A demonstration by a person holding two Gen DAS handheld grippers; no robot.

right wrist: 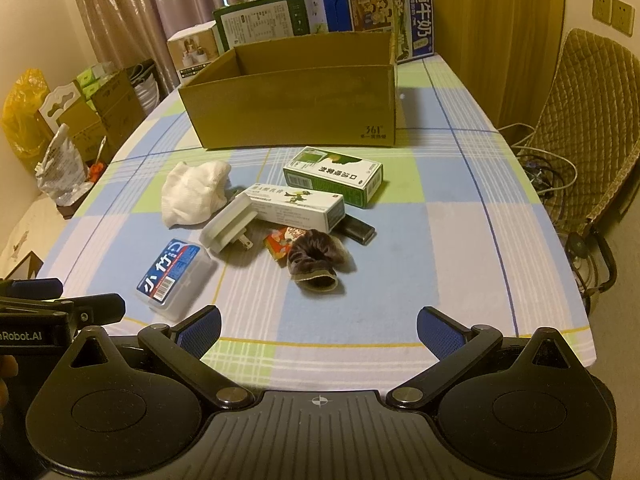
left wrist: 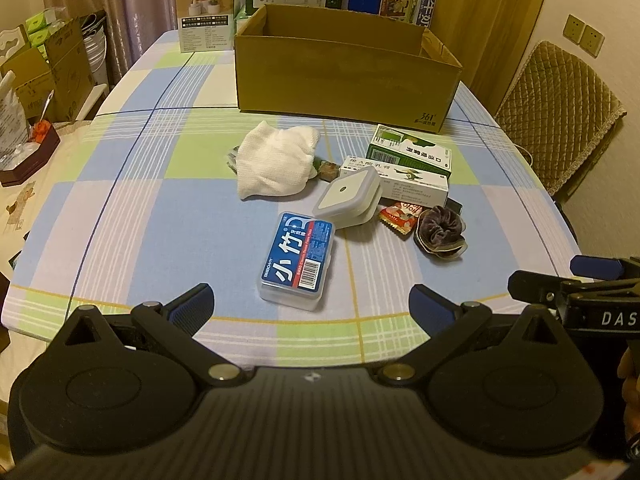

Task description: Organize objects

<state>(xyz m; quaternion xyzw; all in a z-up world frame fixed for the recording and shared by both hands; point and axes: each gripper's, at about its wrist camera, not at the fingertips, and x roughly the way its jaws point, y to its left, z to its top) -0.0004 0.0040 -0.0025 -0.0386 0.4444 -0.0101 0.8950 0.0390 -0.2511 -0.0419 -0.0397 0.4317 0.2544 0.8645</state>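
I've got my left gripper (left wrist: 311,299) spread wide with nothing between its blue pads, hanging low over the near edge of the checked tablecloth (left wrist: 132,208), and my right gripper (right wrist: 319,330) is just as wide apart and just as empty beside it. Dead ahead at twelve o'clock of the left one lies the clear floss-pick case (left wrist: 298,260) with its blue label, flat on the cloth. Just past it, toward one o'clock, the white plug-in night light (left wrist: 347,197) leans against a long white medicine box (left wrist: 404,178), and the green-and-white box (left wrist: 412,150) lies right behind that. At eleven o'clock of the case, a crumpled white cloth (left wrist: 276,164) is heaped up, covering some small items I can't make out. Off at two o'clock I see a red candy wrapper (left wrist: 401,216) touching a dark velvet scrunchie (left wrist: 440,230). From my right wrist, a small black object (right wrist: 358,230) pokes out from under the white medicine box. At the far end, twelve o'clock, the open cardboard box (left wrist: 344,76) stands upright, its inside mostly out of my sight.
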